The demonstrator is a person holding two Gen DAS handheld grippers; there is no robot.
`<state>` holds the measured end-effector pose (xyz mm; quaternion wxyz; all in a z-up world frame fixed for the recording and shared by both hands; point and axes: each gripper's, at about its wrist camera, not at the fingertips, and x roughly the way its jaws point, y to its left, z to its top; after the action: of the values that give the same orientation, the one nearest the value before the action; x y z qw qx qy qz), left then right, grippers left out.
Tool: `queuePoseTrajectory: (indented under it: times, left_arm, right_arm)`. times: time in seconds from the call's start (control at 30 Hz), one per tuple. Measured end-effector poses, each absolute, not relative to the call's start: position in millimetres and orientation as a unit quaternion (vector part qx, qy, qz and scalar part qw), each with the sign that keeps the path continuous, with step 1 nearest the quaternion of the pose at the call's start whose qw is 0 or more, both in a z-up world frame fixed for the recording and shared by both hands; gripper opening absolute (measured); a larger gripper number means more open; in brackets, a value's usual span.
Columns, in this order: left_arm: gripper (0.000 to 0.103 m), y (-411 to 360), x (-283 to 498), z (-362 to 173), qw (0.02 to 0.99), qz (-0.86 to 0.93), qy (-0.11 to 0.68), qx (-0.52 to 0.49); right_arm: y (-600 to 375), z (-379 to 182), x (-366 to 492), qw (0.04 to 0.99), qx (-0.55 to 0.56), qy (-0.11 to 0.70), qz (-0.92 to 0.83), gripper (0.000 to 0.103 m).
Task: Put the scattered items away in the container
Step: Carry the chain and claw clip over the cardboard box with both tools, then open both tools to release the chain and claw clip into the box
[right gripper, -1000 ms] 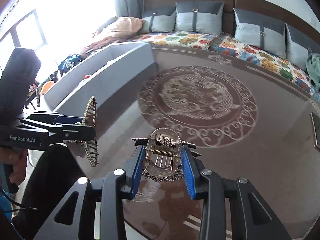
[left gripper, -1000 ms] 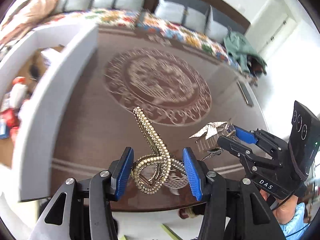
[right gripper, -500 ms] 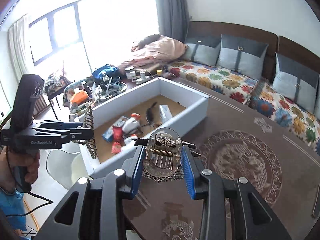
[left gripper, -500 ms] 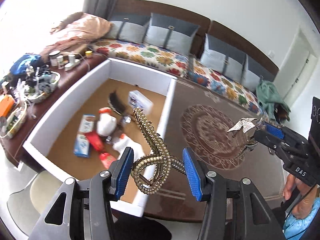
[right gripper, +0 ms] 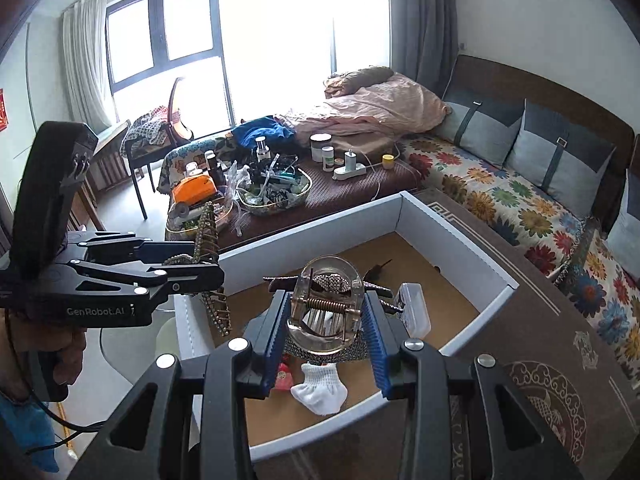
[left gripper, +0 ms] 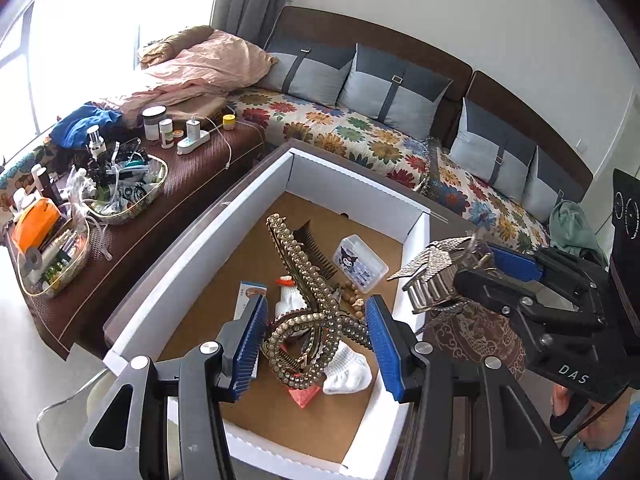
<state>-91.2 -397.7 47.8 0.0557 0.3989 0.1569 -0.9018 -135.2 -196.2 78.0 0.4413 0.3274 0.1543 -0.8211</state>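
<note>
My left gripper (left gripper: 316, 340) is shut on a gold beaded hair comb (left gripper: 308, 300) and holds it above the white box (left gripper: 192, 240) with the brown floor. My right gripper (right gripper: 326, 332) is shut on a clear rhinestone claw hair clip (right gripper: 326, 308), also above the box (right gripper: 460, 236). The right gripper with the clip (left gripper: 436, 276) shows at the right of the left wrist view, over the box's right wall. The left gripper (right gripper: 200, 268) with the comb (right gripper: 210, 240) shows at the left of the right wrist view.
In the box lie a white sock (left gripper: 348, 372), a small clear case (left gripper: 360, 262), a black comb (left gripper: 316, 248), a blue-white packet (left gripper: 250, 296) and a red item (left gripper: 306, 394). A cluttered side table (left gripper: 192, 168) stands left of the box; a floral sofa (left gripper: 360, 136) lies behind.
Both grippers rose from the patterned table and swung left over the box, carrying the comb and the clip. The box interior has come into full view.
</note>
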Motion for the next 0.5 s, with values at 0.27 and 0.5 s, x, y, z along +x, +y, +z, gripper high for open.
queuePoseTrajectory:
  times: [0.27,0.5]
  left_arm:
    - [0.051,-442.0,-153.9,-11.2,0.080,-0.874,0.196,0.438]
    - [0.051,-456.8,-214.0,-59.5,0.072,-0.849,0.216,0.477]
  right_arm:
    - [-262.1,26.4,-230.5,0.431,0.356,0.183,-0.808,0.037]
    - [-300.4,-15.6,-313.3,0.408,0.391,0.189,-0.803,0.037]
